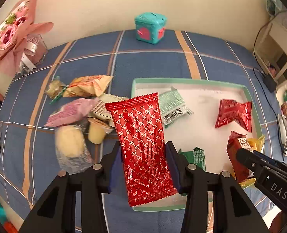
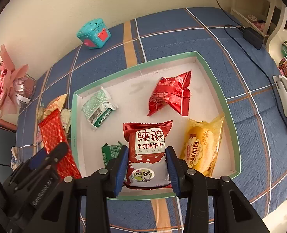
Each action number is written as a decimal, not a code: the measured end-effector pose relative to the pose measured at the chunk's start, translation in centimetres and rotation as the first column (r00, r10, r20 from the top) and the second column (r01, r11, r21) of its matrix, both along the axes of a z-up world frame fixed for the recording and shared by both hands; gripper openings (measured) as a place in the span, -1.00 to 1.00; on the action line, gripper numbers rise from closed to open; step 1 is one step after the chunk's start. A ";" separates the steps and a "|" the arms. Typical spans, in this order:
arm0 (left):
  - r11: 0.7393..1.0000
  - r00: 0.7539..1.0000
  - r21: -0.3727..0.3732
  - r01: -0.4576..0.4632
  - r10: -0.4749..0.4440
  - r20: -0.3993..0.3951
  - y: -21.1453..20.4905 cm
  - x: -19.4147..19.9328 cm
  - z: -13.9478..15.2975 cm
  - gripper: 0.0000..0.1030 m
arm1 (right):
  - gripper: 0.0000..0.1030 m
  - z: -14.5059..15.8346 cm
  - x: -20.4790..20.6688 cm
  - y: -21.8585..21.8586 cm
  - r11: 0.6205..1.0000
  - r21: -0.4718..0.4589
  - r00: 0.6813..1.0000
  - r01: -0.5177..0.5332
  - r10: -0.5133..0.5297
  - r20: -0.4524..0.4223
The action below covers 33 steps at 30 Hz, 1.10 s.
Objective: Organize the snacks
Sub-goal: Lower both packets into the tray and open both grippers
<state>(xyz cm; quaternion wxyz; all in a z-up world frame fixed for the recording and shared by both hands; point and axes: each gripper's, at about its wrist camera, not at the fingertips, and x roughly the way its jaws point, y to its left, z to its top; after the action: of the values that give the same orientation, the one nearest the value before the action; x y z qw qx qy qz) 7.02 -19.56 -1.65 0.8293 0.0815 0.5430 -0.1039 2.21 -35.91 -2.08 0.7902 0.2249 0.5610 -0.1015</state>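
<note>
My left gripper (image 1: 143, 151) is shut on a long red patterned wrapper (image 1: 141, 145), held above the left front edge of the green-rimmed white tray (image 1: 182, 80). My right gripper (image 2: 147, 155) is shut on a red and white milk biscuit packet (image 2: 147, 153) over the tray's front (image 2: 139, 66). In the tray lie a light green packet (image 2: 98, 108), a red crumpled packet (image 2: 170, 95), a yellow bread packet (image 2: 203, 145) and a dark green packet (image 2: 109, 151). The left gripper's red wrapper also shows in the right wrist view (image 2: 56, 139).
Left of the tray on the blue plaid cloth (image 1: 153, 66) lies a pile of loose snacks: an orange packet (image 1: 89, 85), a pink packet (image 1: 71, 112), a clear-wrapped bun (image 1: 69, 141), a jelly cup (image 1: 96, 132). A teal cube toy (image 1: 150, 28) stands at the back, a pink bouquet (image 1: 13, 35) far left.
</note>
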 end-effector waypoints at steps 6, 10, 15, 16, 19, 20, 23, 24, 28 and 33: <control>0.999 0.998 0.016 0.028 -0.027 -0.057 -1.2 0.1 -2.3 -0.10 | -0.19 -2.0 0.3 0.1 1.000 0.011 0.999 -0.018 0.018 -0.044; 0.999 0.994 0.025 0.020 -0.017 -0.109 -1.4 0.5 -4.1 -0.10 | -0.19 -3.3 0.5 0.2 1.000 0.013 0.997 -0.024 0.025 -0.079; 0.999 0.991 0.041 0.027 -0.021 -0.130 -1.7 0.4 -5.3 -0.10 | -0.19 -4.7 0.7 0.2 1.000 0.013 0.993 -0.023 0.024 -0.115; 0.999 0.991 0.045 0.027 -0.021 -0.132 -1.8 0.4 -5.4 -0.10 | -0.19 -5.0 0.8 0.1 1.000 0.012 0.992 -0.023 0.024 -0.122; 0.998 0.991 0.054 0.029 -0.022 -0.135 -1.9 0.4 -5.8 -0.10 | -0.19 -5.1 0.8 0.1 1.000 0.007 0.992 -0.027 0.028 -0.122; 0.998 0.990 0.053 0.029 -0.022 -0.137 -1.9 0.4 -5.9 -0.10 | -0.19 -5.1 0.7 0.1 1.000 0.004 0.992 -0.028 0.029 -0.123; 0.998 0.989 0.049 0.026 -0.018 -0.144 -2.0 0.2 -6.2 -0.10 | -0.19 -5.1 0.5 0.1 1.000 0.000 0.992 -0.029 0.028 -0.124; 0.999 0.989 0.047 0.024 -0.017 -0.144 -2.0 0.2 -6.2 -0.10 | -0.19 -5.1 0.4 0.1 1.000 0.000 0.992 -0.028 0.028 -0.125; 0.999 0.989 0.041 0.023 -0.017 -0.144 -1.9 0.4 -6.0 -0.10 | -0.19 -5.1 0.6 0.0 1.000 -0.005 0.991 -0.028 0.027 -0.133; 1.000 0.993 0.018 0.023 -0.021 -0.119 -1.3 0.8 -4.3 -0.09 | -0.19 -3.9 1.1 0.8 0.999 -0.038 0.992 -0.037 0.032 -0.119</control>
<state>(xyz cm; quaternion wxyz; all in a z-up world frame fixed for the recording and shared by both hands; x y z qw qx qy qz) 7.82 -20.90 -5.97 0.7935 0.0890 0.5915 -0.1125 3.35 -35.13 -6.02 0.7617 0.1926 0.6084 -0.1122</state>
